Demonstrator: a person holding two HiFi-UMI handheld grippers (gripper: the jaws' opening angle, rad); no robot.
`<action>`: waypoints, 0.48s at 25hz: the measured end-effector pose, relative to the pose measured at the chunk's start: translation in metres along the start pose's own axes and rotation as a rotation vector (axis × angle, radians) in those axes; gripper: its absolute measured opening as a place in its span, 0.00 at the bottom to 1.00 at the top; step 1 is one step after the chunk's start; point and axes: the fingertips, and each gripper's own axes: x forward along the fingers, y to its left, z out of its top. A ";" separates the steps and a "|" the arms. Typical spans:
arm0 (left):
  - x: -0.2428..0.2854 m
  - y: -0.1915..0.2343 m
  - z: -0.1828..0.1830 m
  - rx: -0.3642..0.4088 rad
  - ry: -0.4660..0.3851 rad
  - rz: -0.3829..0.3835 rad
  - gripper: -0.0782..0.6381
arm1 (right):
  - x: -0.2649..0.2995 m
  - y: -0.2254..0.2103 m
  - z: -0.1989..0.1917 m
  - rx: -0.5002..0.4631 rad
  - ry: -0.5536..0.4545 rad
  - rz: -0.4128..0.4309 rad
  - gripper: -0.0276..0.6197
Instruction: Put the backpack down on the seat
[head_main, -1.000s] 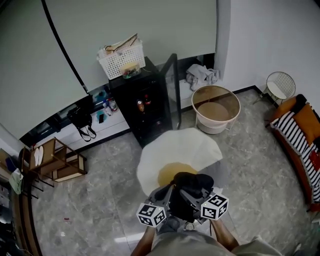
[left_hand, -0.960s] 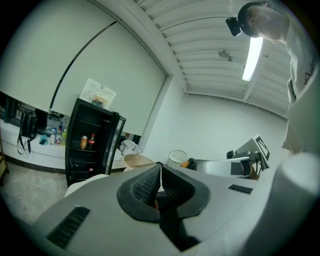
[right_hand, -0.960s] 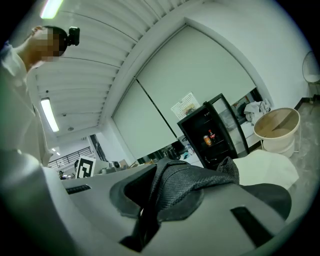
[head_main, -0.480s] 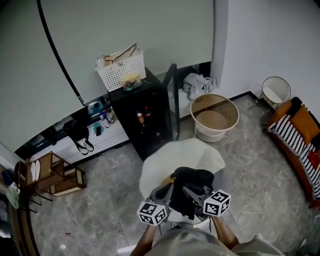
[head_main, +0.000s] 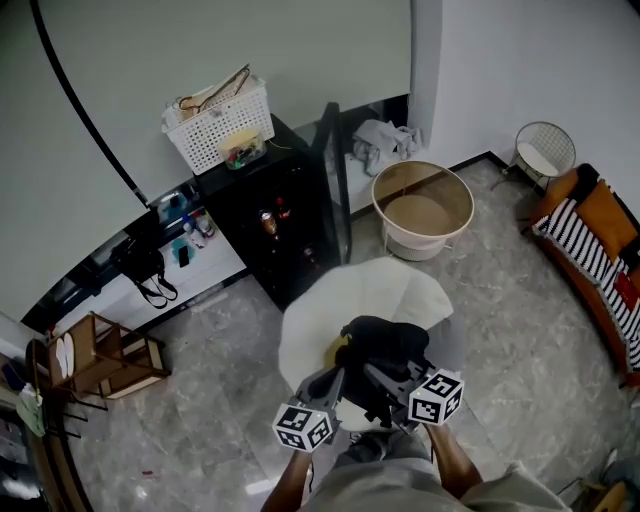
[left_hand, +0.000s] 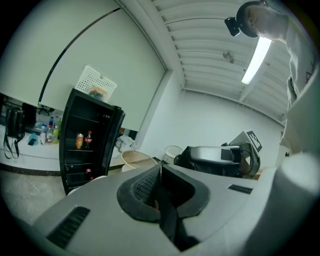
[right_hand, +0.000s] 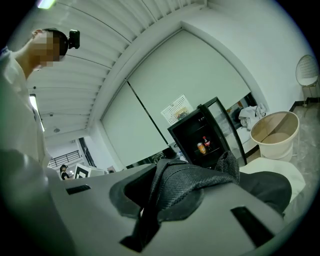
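Backpack (head_main: 385, 342), black and slumped, is over the near edge of the white seat (head_main: 305, 325), between the two grippers; from the head view it is hard to tell whether it rests on the seat or hangs just above it. The right gripper (head_main: 392, 378) has its fingers closed on a fold of the backpack's woven fabric. The left gripper (head_main: 326, 383) has its fingers pressed together on what looks like a thin dark strap. Beyond the seat stand a black cabinet (head_main: 270, 215) and a round tub (head_main: 423, 208).
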 end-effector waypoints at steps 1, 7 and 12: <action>0.003 0.002 -0.003 -0.007 0.009 0.002 0.16 | 0.001 -0.003 -0.003 0.009 0.006 0.000 0.11; 0.011 0.002 -0.013 -0.009 0.035 0.002 0.16 | 0.000 -0.007 -0.027 0.040 0.054 0.005 0.11; 0.012 -0.002 -0.019 -0.007 0.035 0.003 0.16 | -0.010 0.002 -0.044 0.063 0.075 0.018 0.11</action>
